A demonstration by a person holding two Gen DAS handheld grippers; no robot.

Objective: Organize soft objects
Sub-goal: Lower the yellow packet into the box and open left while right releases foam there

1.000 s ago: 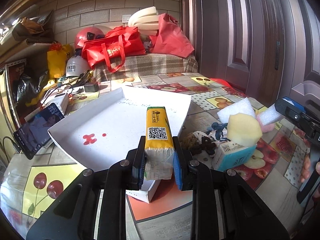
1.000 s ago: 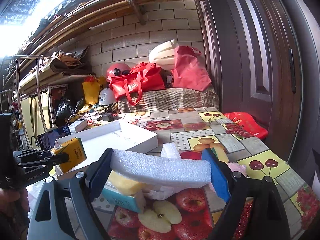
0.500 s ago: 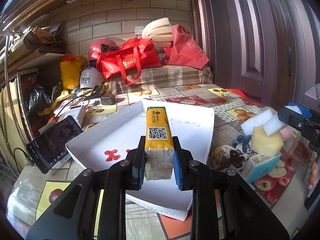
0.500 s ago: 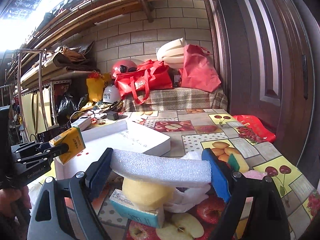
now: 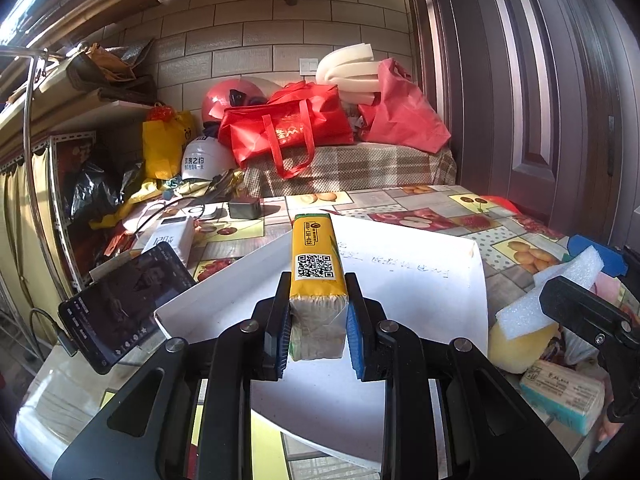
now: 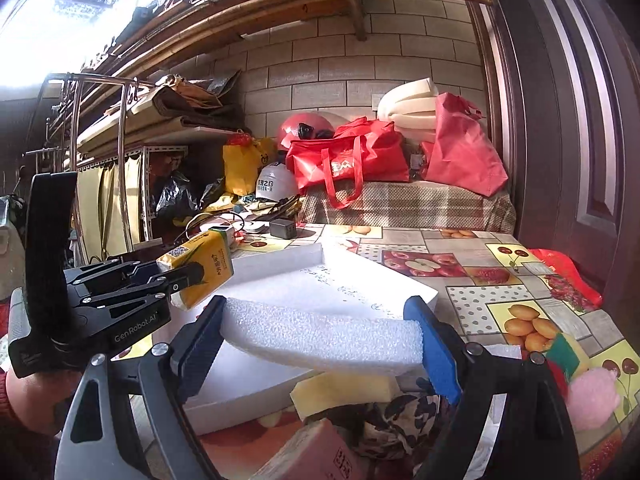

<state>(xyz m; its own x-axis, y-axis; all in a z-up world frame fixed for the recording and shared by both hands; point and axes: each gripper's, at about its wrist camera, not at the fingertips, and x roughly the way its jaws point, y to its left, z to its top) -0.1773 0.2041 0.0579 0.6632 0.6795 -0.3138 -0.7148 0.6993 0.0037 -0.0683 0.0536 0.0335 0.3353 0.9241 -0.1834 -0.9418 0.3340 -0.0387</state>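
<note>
My left gripper (image 5: 318, 320) is shut on a yellow tissue pack (image 5: 316, 264) with a QR label, held above the near part of the white tray (image 5: 420, 280). The right wrist view shows that same left gripper (image 6: 192, 276) and tissue pack (image 6: 204, 260) at the left, over the tray's (image 6: 280, 288) near-left corner. My right gripper (image 6: 320, 340) is shut on a wide white foam strip (image 6: 320, 336), its blue pads pressing both ends, just right of the tray. The foam strip (image 5: 552, 292) also shows at the right edge of the left wrist view.
Below the foam lie a yellow sponge (image 6: 344, 390), a teal tissue box (image 5: 564, 396), a patterned cloth (image 6: 400, 420), a pink fluffy thing (image 6: 592, 396) and a green-yellow sponge (image 6: 568, 356). A phone (image 5: 120, 304) leans left of the tray. Red bags (image 5: 288, 128) and helmets crowd the back.
Both grippers have swung left across the table with their loads. The tissue pack now hangs over the tray's middle instead of its near corner; the foam strip has come closer to the tray.
</note>
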